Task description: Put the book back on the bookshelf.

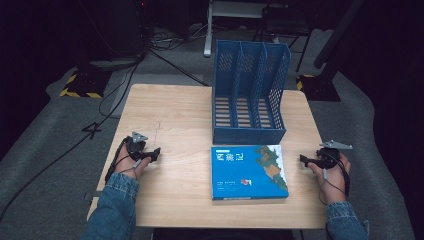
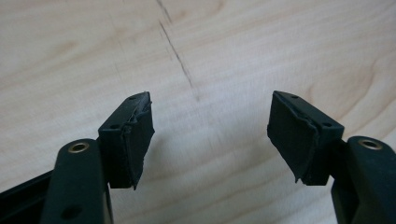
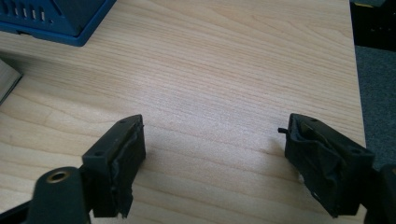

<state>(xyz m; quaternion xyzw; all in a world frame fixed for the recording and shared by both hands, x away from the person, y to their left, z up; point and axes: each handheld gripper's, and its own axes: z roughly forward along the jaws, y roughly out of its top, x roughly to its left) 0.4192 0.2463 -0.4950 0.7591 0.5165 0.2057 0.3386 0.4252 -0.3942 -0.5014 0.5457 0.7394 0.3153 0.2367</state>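
Observation:
A blue book (image 1: 249, 171) with a map-like cover lies flat on the wooden table (image 1: 185, 115), just in front of a blue three-slot file rack (image 1: 249, 92). My left gripper (image 1: 156, 154) rests low at the table's left side, well left of the book, jaws open over bare wood (image 2: 210, 135). My right gripper (image 1: 303, 160) sits at the table's right edge, just right of the book, jaws open with nothing between them (image 3: 212, 154). In the right gripper view, a corner of the file rack (image 3: 56, 18) shows at top left and a sliver of the book (image 3: 7, 81) at the left edge.
A thin dark scratch (image 2: 180, 60) runs across the wood ahead of the left gripper. The table's right edge (image 3: 357, 93) drops to grey floor. Cables and stands (image 1: 125, 55) lie on the floor behind the table.

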